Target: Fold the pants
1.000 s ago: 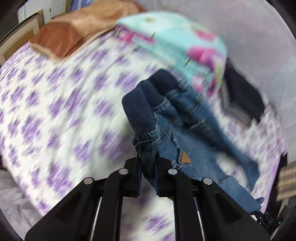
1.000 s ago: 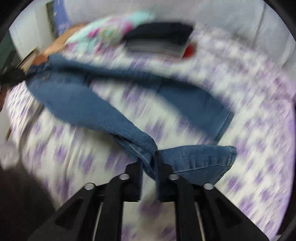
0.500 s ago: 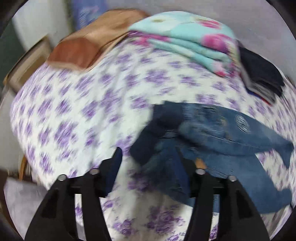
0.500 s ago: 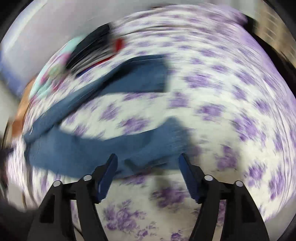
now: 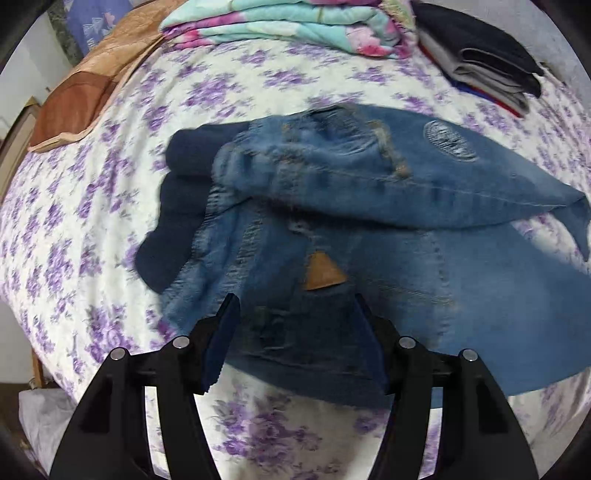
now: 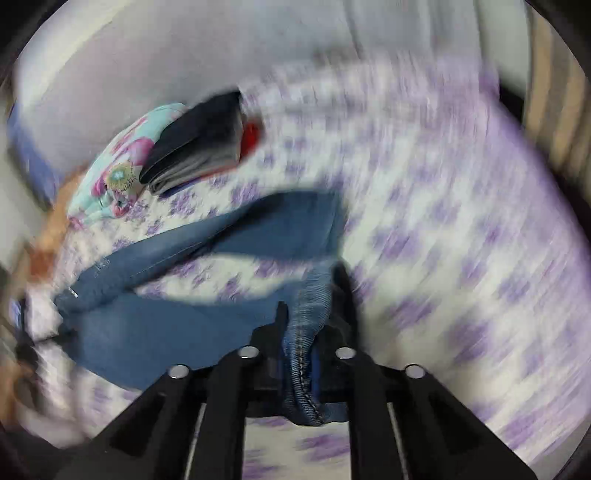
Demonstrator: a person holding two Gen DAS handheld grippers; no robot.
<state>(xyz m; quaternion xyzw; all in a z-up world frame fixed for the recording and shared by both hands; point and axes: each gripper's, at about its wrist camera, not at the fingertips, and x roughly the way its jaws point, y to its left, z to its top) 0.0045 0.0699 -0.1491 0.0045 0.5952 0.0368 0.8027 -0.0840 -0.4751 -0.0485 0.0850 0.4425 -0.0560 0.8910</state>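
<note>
One pair of blue jeans [image 5: 369, 206] lies rumpled on the bed [image 5: 92, 229], whose sheet has a purple flower print. Left gripper [image 5: 295, 343] hangs over the waistband end, jaws well apart, denim below them, nothing gripped. Right gripper [image 6: 306, 332] is closing, its two fingers pinched on one leg hem of the jeans; view blurred. At the far side: one folded floral blanket [image 5: 295, 22], one stack of dark folded clothes [image 5: 480, 62], one brown cushion [image 5: 85, 92].
</note>
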